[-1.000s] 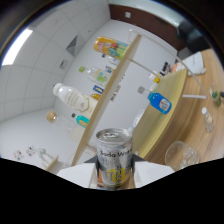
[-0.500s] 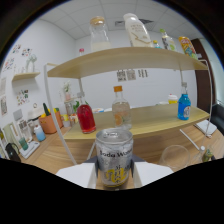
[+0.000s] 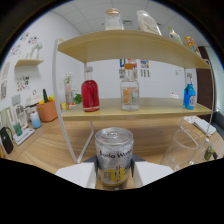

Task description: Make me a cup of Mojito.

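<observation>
Between white fingers (image 3: 80, 175), upright silver soda can (image 3: 114, 156)

Wooden shelf (image 3: 150, 111) carries a red bottle (image 3: 90, 92), clear bottle (image 3: 130, 91), possibly blue bottle (image 3: 189, 96).

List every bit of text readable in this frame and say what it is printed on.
"Soda W…", cut off at the curve: on the can held between the gripper fingers.
Label on the clear bottle: too blurred to read.
Papers on the wall behind the shelf: too small to read.
</observation>
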